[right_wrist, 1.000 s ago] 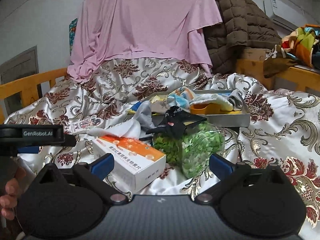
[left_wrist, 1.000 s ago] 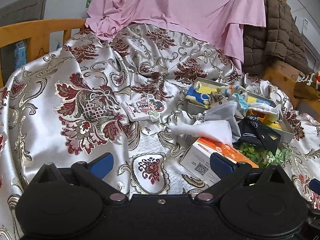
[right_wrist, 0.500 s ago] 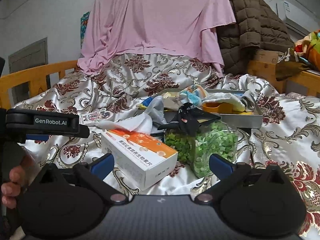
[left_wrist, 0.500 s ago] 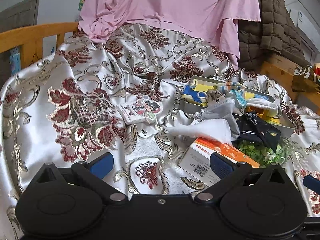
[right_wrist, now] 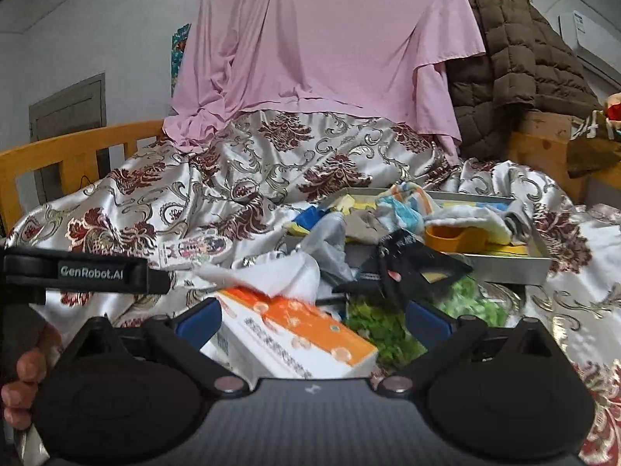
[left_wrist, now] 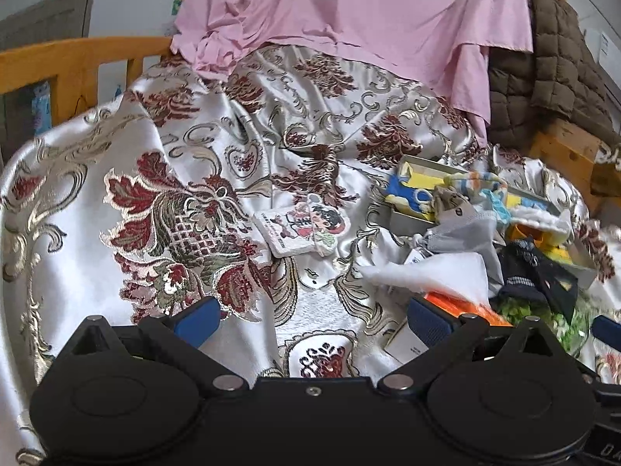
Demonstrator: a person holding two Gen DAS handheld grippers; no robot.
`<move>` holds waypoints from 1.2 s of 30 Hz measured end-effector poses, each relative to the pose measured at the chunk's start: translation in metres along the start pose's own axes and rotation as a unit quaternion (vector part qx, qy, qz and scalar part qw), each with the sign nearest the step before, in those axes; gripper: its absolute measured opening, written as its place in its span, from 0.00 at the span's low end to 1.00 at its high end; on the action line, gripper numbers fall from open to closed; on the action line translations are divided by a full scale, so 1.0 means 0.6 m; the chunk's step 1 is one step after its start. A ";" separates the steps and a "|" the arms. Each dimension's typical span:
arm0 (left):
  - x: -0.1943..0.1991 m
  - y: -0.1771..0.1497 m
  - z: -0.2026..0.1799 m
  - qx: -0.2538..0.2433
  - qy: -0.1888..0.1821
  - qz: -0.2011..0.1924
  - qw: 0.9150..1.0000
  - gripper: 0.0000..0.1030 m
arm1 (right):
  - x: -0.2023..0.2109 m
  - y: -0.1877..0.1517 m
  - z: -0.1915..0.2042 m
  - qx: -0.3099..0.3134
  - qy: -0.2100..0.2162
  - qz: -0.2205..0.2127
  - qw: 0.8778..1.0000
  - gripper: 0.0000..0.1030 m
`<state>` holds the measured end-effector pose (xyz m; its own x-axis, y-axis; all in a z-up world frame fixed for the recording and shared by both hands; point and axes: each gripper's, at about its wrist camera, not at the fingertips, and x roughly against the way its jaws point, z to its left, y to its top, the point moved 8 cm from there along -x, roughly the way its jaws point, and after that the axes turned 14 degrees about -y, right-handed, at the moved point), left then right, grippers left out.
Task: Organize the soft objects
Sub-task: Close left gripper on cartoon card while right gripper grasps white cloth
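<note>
We hold both hand-held grippers wide and empty. The white cloth (right_wrist: 271,277) lies draped over the orange box (right_wrist: 299,336) at 12 o'clock of the right hand-held gripper (right_wrist: 312,320), its long axis running 9 to 3. From the left hand-held gripper (left_wrist: 312,316) it sits at 2 o'clock, so the right is nearer.

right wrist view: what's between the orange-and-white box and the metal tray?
In the right wrist view, a white cloth, grey fabric and a black pouch on a bag of green pieces lie between the orange-and-white cardboard box and the grey metal tray.
</note>
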<state>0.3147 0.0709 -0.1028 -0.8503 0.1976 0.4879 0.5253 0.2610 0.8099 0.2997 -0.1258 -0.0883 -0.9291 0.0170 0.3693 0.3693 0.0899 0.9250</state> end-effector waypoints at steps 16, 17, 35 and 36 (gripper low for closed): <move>-0.080 0.099 0.029 -0.068 -0.061 0.022 0.996 0.99 | -0.039 0.005 0.017 -0.002 0.038 0.030 0.999 1.00; -0.093 0.105 0.030 -0.076 -0.075 0.039 0.994 0.99 | -0.040 0.008 0.019 0.000 0.042 0.030 0.999 1.00; -0.226 0.115 0.050 -0.272 -0.160 0.222 0.923 0.92 | -0.132 0.030 0.079 0.086 0.063 0.054 0.993 1.00; -0.230 0.113 0.051 -0.277 -0.162 0.230 0.919 0.91 | -0.135 0.029 0.082 0.088 0.065 0.056 0.992 1.00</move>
<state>0.4689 0.0902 -0.1254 -0.4419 0.4604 0.7699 0.6530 -0.4234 0.6279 0.3807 -0.0765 -0.1065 -0.8686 -0.0911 0.4872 0.4498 0.2681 0.8520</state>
